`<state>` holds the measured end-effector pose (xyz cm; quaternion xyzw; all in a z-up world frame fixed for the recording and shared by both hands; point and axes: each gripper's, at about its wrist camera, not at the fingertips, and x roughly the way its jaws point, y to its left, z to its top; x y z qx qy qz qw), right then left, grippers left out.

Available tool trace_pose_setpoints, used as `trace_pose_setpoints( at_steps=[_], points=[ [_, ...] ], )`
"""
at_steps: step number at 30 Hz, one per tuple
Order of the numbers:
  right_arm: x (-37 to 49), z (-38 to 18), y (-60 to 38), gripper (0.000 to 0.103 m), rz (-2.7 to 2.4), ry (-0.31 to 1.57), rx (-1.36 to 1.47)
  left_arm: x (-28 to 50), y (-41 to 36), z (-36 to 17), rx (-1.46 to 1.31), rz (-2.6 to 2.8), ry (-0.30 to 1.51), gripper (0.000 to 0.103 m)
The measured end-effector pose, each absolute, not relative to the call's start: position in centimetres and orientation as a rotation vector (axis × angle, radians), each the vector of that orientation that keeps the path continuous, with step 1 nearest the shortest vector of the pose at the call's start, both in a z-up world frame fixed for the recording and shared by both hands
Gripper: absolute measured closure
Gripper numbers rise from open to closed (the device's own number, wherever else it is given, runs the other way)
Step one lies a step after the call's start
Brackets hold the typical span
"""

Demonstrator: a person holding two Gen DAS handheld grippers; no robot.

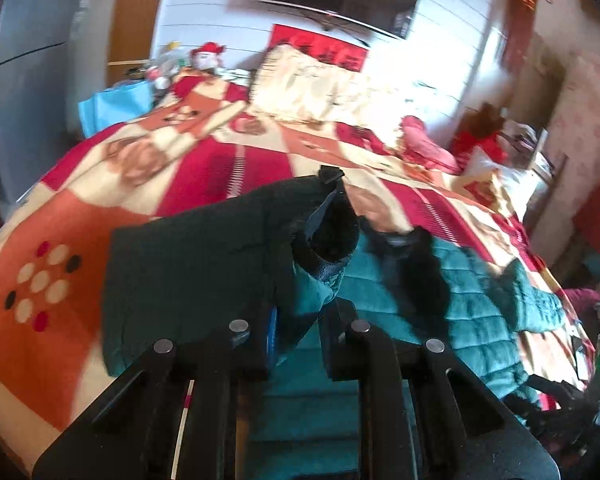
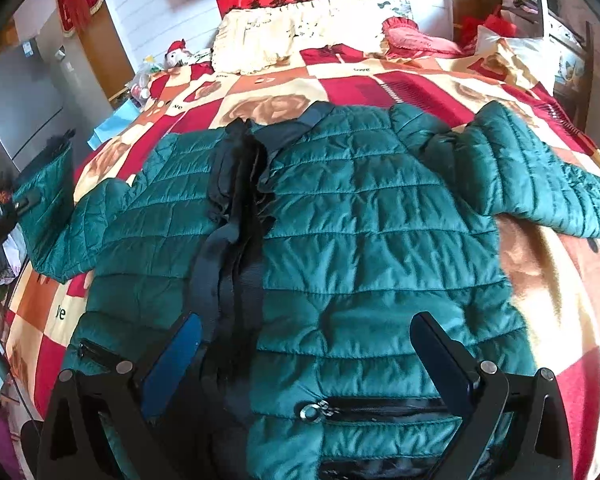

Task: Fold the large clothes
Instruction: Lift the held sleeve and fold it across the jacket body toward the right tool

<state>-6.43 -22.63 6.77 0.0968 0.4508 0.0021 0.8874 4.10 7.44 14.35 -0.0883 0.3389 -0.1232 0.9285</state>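
Teal quilted jacket (image 2: 380,216) lies front-up on the checked blanket (image 2: 440,80). Your right gripper (image 2: 306,364) hovers open above its hem — your left gripper (image 1: 296,336) is clamped on one raised sleeve (image 1: 188,268). Pillows (image 2: 268,36) lie beyond.

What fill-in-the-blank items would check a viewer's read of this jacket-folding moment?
1. The quilted jacket is ____ in colour.
2. The left gripper is shut on the jacket's ____.
3. The right gripper hangs over the jacket with its jaws ____.
4. The jacket lies on a patterned ____.

Missing words: green; sleeve; open; blanket
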Motion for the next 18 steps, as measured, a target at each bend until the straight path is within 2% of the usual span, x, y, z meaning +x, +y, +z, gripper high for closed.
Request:
trace_pose_setpoints(
  at_steps=[11,18],
  points=[
    [-8.2,7.4,-26.4,0.000,-0.060,0.922,0.211,4.3,-5.7,14.9,-0.143,-0.430,0.728,0.087],
    [-8.7,6.8,-29.2,0.000,-0.099,0.929,0.242,4.8,-12.3,13.4,-0.138,-0.510,0.772,0.087]
  ],
)
